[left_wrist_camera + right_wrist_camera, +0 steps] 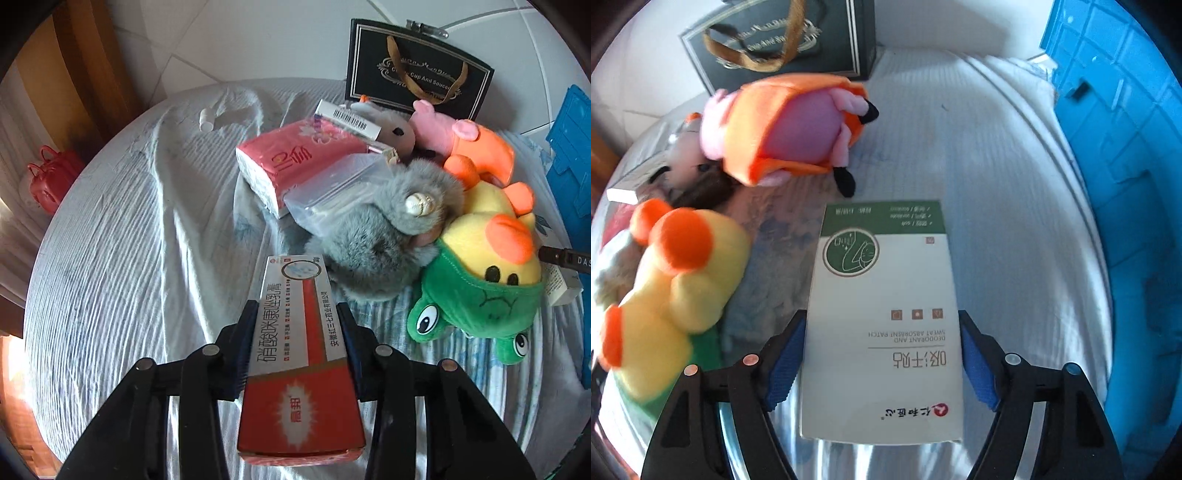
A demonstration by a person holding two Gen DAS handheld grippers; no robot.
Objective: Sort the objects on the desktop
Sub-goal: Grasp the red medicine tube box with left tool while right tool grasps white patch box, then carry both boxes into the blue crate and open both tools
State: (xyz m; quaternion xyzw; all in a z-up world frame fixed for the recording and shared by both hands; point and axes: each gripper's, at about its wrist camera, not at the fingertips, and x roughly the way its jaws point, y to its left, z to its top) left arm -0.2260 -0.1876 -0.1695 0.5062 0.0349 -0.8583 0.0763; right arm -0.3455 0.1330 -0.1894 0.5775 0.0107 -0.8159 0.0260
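My left gripper (297, 306) is shut on a long red and white ointment box (295, 369), which hangs above the pale striped cloth (129, 258). In the right wrist view a white and green patch box (882, 295) lies flat on the cloth. My right gripper (882, 314) straddles its near half, with both blue pads (786, 365) against its long sides. A heap of plush toys lies to the left of that box: a yellow duck in a green frog hood (480, 280), a grey furry toy (388, 229) and a pink pig in orange (798, 129).
A pink tissue pack (291, 162), a clear plastic bag (332, 192) and a white barcode box (347, 118) lie behind the toys. A black gift bag (417, 74) stands at the back. A blue crate (1126, 147) lines the right edge. A small white bottle (205, 120) lies at the far left.
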